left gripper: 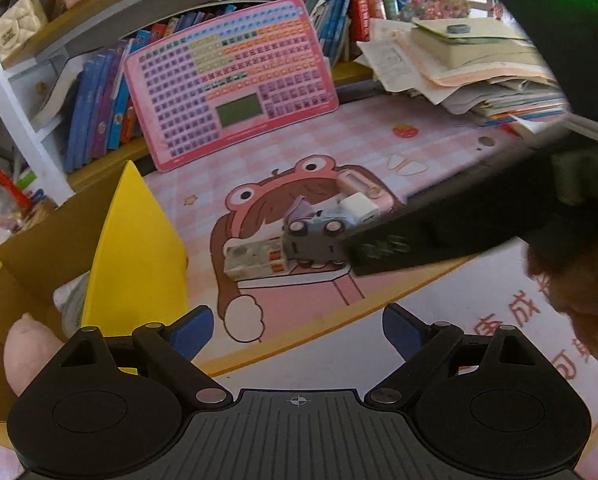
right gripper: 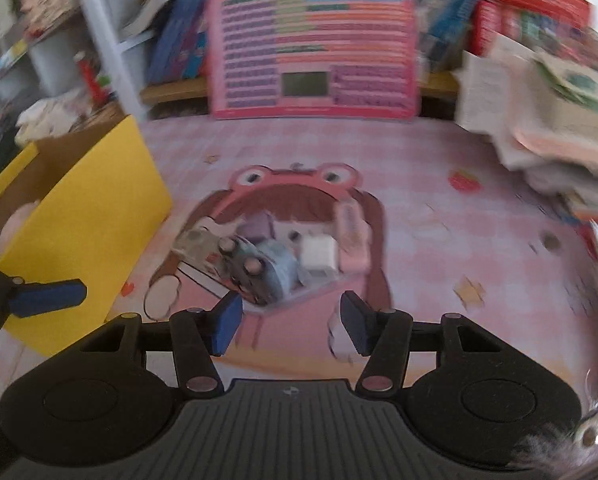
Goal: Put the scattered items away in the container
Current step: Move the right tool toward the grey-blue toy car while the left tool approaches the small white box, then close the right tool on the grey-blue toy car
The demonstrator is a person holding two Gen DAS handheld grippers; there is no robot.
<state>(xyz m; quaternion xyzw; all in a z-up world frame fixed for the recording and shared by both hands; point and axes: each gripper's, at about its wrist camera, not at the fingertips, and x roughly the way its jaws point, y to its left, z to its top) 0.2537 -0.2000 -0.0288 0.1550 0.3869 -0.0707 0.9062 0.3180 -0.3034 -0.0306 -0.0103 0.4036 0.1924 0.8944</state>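
Observation:
A small pile of items lies on the pink cartoon desk mat [left gripper: 379, 148]: a toy car [left gripper: 319, 236] on its side with wheels showing, a white-orange flat block [left gripper: 255, 258], a white cube [left gripper: 359, 204] and a pink device [left gripper: 363, 184]. The yellow cardboard box [left gripper: 135, 248] stands open at the left with a pink plush [left gripper: 23, 352] inside. My left gripper [left gripper: 297, 326] is open and empty, short of the pile. My right gripper [right gripper: 291, 322] is open and empty just before the toy car [right gripper: 263, 270]; the right wrist view is blurred. The yellow box [right gripper: 87, 224] is at its left.
A pink chart board [left gripper: 231, 80] leans against books at the back. A stack of papers and books [left gripper: 471, 68] fills the back right. The right gripper's black body [left gripper: 479, 216] reaches in beside the pile. The left gripper's blue finger [right gripper: 47, 298] shows at left.

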